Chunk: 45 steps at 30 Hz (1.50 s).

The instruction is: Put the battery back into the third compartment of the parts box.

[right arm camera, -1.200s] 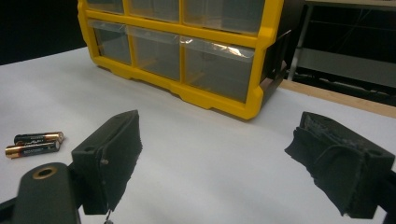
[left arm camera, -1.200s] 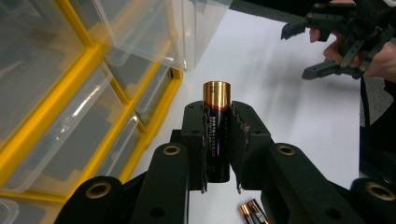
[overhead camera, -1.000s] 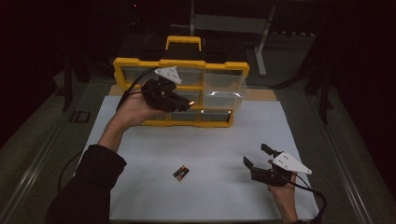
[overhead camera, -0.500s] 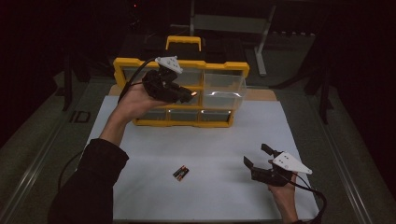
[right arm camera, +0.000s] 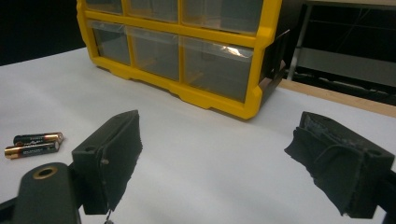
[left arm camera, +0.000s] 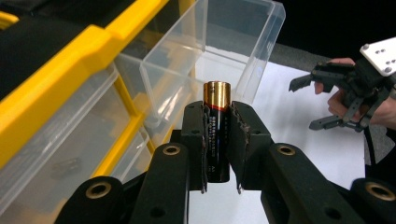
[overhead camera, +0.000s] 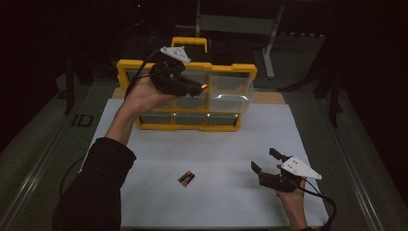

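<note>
1. White table sheet lies under a yellow organizer.
2. Left gripper clamps a battery beside the pulled-out drawer; I judge dropping it inside comes next.
3. Right gripper rests wide, holding nothing.

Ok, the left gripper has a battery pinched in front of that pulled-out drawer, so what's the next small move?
Probably ease the left gripper forward until the battery hangs over the open clear drawer, then release: the jaws clamp it upright, short of the drawer's near wall.
</note>
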{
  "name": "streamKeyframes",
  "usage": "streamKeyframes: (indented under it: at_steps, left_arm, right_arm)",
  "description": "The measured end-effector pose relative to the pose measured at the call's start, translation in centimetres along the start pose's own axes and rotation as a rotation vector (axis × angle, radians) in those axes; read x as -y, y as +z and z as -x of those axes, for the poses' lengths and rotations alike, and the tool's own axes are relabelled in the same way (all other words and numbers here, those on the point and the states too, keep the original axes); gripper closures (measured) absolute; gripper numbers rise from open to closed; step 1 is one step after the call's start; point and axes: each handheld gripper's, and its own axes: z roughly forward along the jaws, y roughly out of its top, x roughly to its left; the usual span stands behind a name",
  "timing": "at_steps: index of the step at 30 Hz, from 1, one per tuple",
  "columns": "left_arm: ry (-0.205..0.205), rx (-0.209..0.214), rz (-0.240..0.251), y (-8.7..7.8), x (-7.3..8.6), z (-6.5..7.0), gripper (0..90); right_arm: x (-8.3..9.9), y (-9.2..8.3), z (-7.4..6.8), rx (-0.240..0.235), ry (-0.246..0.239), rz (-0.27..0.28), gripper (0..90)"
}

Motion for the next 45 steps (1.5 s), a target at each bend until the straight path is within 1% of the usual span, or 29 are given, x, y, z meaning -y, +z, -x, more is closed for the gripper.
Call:
streamKeyframes:
  at_steps: [3, 7, 12, 18, 26, 31, 35, 38, 45]
  left_arm:
    - [-0.002, -0.003, 0.007, 0.0, -0.3, 0.0, 78.0]
    - [-0.013, -0.008, 0.032, 0.0, -0.9, -0.3, 78.0]
    - [-0.023, -0.017, 0.052, 0.3, -1.5, -0.4, 78.0]
    - [-0.029, -0.018, 0.081, 0.6, -2.2, -0.2, 78.0]
    - [-0.035, -0.015, 0.114, 1.1, -2.5, 0.0, 77.9]
    - [-0.029, -0.016, 0.126, 1.5, -2.8, 0.3, 77.9]
    - [-0.034, -0.006, 0.149, 2.0, -3.0, 0.6, 77.9]
    - [-0.023, -0.010, 0.148, 2.4, -3.2, 0.9, 77.8]
    - [-0.036, -0.012, 0.167, 3.0, -3.3, 1.1, 77.8]
  right_arm:
    - [0.0, 0.0, 0.0, -0.001, -0.002, 0.001, 14.5]
    - [0.0, 0.0, 0.0, 0.000, 0.000, 0.000, 14.5]
    - [0.0, 0.0, 0.0, -0.001, 0.002, 0.000, 14.5]
    - [0.0, 0.0, 0.0, -0.002, 0.003, 0.000, 14.5]
    - [0.0, 0.1, 0.0, -0.001, 0.002, -0.001, 14.5]
    - [0.0, 0.1, 0.0, -0.001, 0.001, -0.001, 14.6]
    - [0.0, 0.1, 0.0, 0.000, 0.001, -0.001, 14.6]
    - [0.0, 0.1, 0.0, 0.000, 0.000, -0.001, 14.6]
    - [0.0, 0.1, 0.0, 0.000, 0.000, -0.002, 14.6]
